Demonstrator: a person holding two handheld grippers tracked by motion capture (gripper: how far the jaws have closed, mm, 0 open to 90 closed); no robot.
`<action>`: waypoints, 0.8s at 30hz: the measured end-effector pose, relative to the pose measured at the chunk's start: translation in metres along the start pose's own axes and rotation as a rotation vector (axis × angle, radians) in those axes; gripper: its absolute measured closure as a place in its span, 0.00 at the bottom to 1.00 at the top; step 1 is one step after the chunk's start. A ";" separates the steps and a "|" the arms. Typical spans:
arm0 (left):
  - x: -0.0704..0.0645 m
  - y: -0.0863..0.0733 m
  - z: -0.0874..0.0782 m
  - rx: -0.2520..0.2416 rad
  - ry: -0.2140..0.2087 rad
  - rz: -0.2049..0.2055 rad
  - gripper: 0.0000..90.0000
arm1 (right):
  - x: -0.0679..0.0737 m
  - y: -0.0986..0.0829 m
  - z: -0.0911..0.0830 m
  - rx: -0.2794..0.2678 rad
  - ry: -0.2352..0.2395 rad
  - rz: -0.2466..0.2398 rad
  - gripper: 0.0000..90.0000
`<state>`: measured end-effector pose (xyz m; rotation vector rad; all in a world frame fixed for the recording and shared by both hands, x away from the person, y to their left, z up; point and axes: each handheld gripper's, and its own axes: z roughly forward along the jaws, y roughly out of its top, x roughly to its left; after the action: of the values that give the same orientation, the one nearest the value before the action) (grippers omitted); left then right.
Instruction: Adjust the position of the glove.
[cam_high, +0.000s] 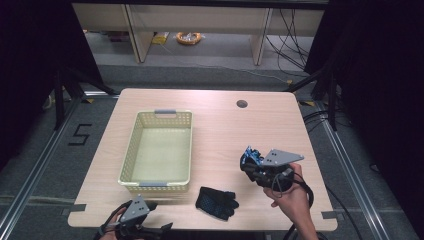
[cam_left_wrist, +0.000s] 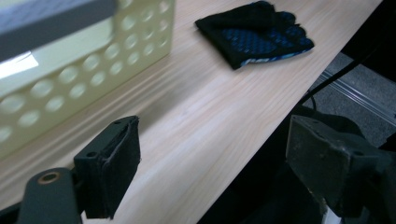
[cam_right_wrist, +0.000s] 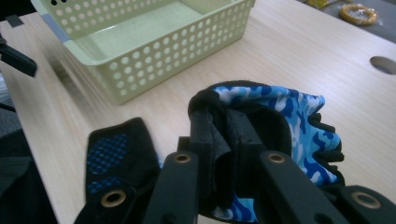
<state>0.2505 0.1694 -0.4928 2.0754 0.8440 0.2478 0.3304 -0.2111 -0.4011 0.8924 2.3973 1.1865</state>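
My right gripper (cam_high: 251, 161) (cam_right_wrist: 223, 122) is shut on a blue camouflage glove (cam_high: 251, 156) (cam_right_wrist: 285, 116), holding it just above the table to the right of the basket. A second glove, black with a blue dotted palm (cam_high: 216, 202) (cam_left_wrist: 254, 32) (cam_right_wrist: 114, 156), lies flat near the table's front edge. The pale yellow perforated basket (cam_high: 131, 150) (cam_left_wrist: 88, 74) (cam_right_wrist: 154, 58) stands empty at centre left. My left gripper (cam_high: 155, 229) (cam_left_wrist: 215, 158) hangs open at the front left edge of the table, with nothing between its pads (cam_left_wrist: 116, 163).
The wooden table (cam_high: 220, 130) has a round cable hole (cam_high: 242, 104) (cam_right_wrist: 384, 64) at the back right. Beyond the table are desk legs, cables and a yellow coil (cam_high: 188, 37) on the floor. A "5" mark (cam_high: 80, 134) is on the floor at left.
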 end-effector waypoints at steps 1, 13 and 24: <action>-0.004 0.006 0.006 -0.015 -0.009 0.014 0.19 | 0.010 -0.001 0.000 0.004 0.012 0.041 0.92; -0.004 0.022 0.013 -0.024 -0.018 0.022 0.21 | 0.052 -0.016 0.014 -0.013 0.071 0.192 0.91; -0.004 0.029 0.021 -0.052 -0.032 0.022 0.25 | 0.077 -0.020 0.060 0.065 0.060 0.241 0.91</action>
<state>0.2706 0.1413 -0.4829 2.0360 0.7877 0.2452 0.2961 -0.1344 -0.4538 1.2106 2.4407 1.2410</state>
